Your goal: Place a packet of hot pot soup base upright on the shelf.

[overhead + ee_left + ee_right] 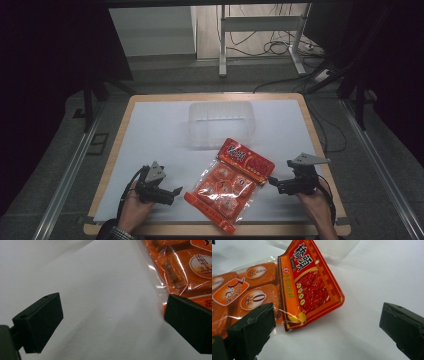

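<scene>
left gripper (172, 192): jaws spread wide, empty; right gripper (274, 183): jaws spread wide, empty; snack bag (231, 182) between them

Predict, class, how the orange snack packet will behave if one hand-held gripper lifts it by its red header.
The orange snack packet would probably sag: it is thin, crinkly film. Its glossy film may slip between pads. The separate wrapped pieces inside could shift, making it swing.
</scene>
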Tool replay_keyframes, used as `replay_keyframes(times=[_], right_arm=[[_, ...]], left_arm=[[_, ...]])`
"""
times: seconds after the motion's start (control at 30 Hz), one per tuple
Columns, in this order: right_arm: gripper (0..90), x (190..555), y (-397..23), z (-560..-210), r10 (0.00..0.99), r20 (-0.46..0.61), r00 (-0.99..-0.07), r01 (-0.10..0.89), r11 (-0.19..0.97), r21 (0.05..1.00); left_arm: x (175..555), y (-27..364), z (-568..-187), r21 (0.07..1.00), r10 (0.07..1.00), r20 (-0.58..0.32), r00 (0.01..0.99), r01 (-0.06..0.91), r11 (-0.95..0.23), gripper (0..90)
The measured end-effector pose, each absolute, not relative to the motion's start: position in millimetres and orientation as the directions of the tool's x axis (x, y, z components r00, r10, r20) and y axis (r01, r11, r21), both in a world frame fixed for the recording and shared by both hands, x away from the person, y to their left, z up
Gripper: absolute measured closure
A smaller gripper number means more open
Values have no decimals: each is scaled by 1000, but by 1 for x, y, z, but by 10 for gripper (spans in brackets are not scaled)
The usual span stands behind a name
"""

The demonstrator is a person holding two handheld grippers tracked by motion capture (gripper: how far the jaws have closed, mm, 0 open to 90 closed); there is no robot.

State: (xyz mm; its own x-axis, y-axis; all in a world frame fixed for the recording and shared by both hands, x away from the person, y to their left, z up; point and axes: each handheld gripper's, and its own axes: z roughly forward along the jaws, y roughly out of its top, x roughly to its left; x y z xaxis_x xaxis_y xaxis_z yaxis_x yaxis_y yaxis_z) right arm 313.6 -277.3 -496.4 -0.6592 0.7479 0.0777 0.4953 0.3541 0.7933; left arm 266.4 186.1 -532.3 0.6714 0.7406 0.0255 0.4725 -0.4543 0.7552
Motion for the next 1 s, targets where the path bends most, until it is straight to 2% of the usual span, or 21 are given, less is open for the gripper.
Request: replay_keyframes(times=[1.0], right_arm=[[16, 347, -257, -498, 703, 104, -704, 505, 392, 769]], left_arm=[[268, 187, -534, 750, 743, 33, 669, 474, -460, 18]])
